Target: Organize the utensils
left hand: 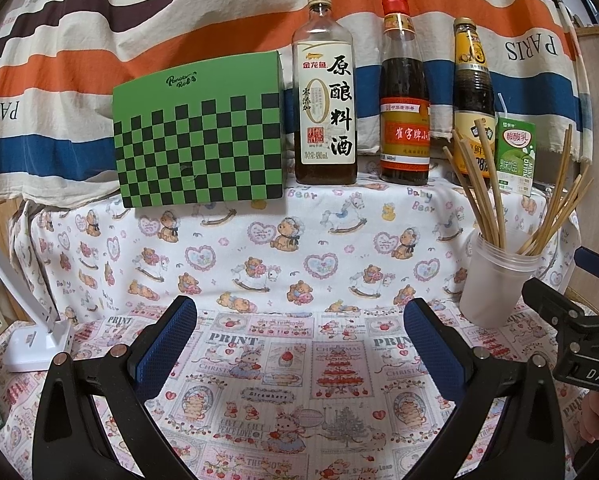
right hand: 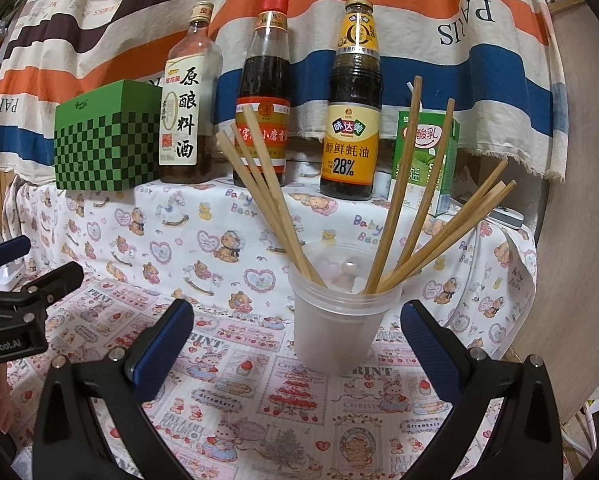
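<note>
A translucent plastic cup (right hand: pixel 339 328) stands upright on the printed tablecloth (right hand: pixel 259 400) and holds several wooden chopsticks (right hand: pixel 275 200) fanned out to both sides. My right gripper (right hand: pixel 297 340) is open and empty, its blue pads on either side of the cup and a little nearer than it. In the left wrist view the cup (left hand: pixel 495 280) with its chopsticks (left hand: pixel 483 188) stands at the right. My left gripper (left hand: pixel 299 336) is open and empty over bare cloth, left of the cup.
At the back stand a green checkered box (left hand: pixel 199 136), three sauce bottles (left hand: pixel 325 92) (left hand: pixel 403 96) (left hand: pixel 473 96) and a green drink carton (left hand: pixel 515 152). A white lamp base (left hand: pixel 35 344) sits at the left. A brown panel (right hand: pixel 571 240) borders the table's right side.
</note>
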`<state>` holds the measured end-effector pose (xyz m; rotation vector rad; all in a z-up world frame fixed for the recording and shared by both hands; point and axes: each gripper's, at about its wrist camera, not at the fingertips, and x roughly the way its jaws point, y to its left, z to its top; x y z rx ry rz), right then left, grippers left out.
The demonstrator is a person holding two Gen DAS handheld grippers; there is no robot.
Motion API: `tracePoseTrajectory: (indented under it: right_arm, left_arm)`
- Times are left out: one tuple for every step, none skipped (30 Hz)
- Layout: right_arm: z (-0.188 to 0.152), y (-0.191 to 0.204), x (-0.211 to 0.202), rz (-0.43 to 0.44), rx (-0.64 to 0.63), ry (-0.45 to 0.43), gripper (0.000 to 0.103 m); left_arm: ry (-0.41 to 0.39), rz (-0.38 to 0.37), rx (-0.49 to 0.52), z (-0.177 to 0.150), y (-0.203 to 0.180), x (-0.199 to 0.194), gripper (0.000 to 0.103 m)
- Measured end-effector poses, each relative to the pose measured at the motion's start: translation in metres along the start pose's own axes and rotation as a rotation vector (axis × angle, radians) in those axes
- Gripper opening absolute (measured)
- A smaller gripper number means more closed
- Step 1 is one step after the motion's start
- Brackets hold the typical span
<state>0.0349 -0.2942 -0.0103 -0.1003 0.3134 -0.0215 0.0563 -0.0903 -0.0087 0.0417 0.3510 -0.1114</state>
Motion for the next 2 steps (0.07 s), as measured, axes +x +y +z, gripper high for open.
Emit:
tracePoseTrajectory:
  right_arm:
    - [-0.0001,-0.0003,-0.0001,0.0,0.0,0.0,0.103]
    - [0.0,-0.0001,0.0,0.001,0.0,0.0,0.103]
  left_arm:
    - [-0.001,0.001,0.003,-0.0003,-0.0003,0.0,0.103]
    - [0.0,0.0,0.004,-0.0006,-0.0001,0.0003,0.103]
